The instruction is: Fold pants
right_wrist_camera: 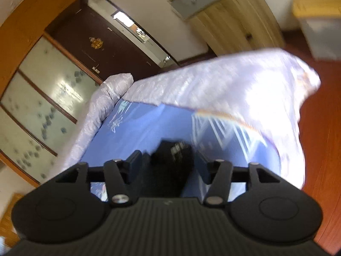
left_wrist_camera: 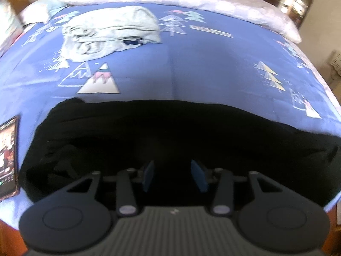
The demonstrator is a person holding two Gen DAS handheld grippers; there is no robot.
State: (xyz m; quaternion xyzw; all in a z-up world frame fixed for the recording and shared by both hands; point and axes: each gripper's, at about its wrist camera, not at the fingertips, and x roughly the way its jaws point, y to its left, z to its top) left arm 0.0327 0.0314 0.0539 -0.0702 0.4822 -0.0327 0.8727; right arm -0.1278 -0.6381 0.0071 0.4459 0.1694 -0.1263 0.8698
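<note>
- The black pants (left_wrist_camera: 149,140) lie spread across the near edge of the bed (left_wrist_camera: 202,68), in front of grey clothes (left_wrist_camera: 110,32).
- The left gripper (left_wrist_camera: 174,176) hovers over the pants with its jaws apart and empty.
- The right gripper (right_wrist_camera: 168,164) is also parted; dark cloth (right_wrist_camera: 172,151) sits between its fingers, but blur hides whether they pinch it.
- To fold well, I would take both grips on matching corners of one end, lift evenly, and lay that end squarely over the other.
- The waistband, leg ends and creases are lost in the black; the pants' right end is cut off.
</note>
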